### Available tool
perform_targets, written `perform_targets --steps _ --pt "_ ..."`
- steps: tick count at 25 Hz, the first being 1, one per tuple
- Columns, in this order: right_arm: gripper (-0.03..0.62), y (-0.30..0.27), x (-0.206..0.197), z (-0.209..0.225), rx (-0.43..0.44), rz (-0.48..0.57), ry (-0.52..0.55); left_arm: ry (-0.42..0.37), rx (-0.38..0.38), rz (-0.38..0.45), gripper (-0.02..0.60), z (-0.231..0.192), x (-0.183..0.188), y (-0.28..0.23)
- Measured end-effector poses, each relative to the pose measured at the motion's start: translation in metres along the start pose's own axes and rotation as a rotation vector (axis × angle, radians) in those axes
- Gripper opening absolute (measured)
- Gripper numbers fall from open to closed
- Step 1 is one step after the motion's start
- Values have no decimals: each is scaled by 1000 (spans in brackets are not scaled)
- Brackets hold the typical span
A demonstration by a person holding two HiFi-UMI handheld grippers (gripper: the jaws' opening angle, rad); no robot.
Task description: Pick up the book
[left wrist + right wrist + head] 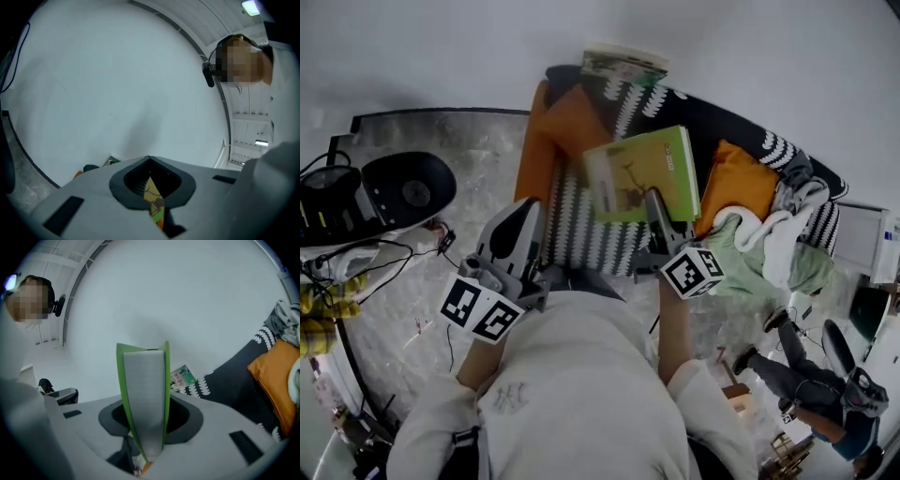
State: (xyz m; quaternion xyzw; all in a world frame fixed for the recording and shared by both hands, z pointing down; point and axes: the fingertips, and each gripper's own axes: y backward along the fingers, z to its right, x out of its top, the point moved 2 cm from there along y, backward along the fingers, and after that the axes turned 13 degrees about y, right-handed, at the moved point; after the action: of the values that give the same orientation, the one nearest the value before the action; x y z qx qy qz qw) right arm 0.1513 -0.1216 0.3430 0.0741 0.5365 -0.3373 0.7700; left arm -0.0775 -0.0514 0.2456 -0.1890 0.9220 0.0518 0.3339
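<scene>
The left gripper (523, 211) waits at 8 o'clock of the book, its jaws closed together on nothing. The green book (637, 173) hangs above the patterned sofa (577, 225), clamped by its near edge in the right gripper (659, 214). That gripper's jaws stand part-way open, pressed against the book's thickness, and the book juts toward 12 o'clock from them. The pick-up looks all but done. The next move likely calls for a steady grip so the book neither tips nor slips.
</scene>
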Motion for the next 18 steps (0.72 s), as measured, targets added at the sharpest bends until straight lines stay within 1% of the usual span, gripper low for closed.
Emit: perform_targets --steps 3,5,7,9,11,15,18 --pt "146 17 16 -11 12 20 30 -13 -16 6 2 14 6 5" --pt "146 30 28 -20 22 29 45 -35 -17 9 2 29 13 11" --pt "146 41 33 -20 22 35 61 -56 -18 11 2 39 13 11" --pt "146 46 35 -14 15 35 94 -69 -18 8 2 40 7 6" --pt "146 47 36 -17 8 29 150 -80 -20 5 2 35 5 3" --pt "146 46 44 -52 16 30 236 -106 -29 13 2 31 20 11" --pt "146 52 51 -71 40 27 235 -116 -27 7 2 38 27 18"
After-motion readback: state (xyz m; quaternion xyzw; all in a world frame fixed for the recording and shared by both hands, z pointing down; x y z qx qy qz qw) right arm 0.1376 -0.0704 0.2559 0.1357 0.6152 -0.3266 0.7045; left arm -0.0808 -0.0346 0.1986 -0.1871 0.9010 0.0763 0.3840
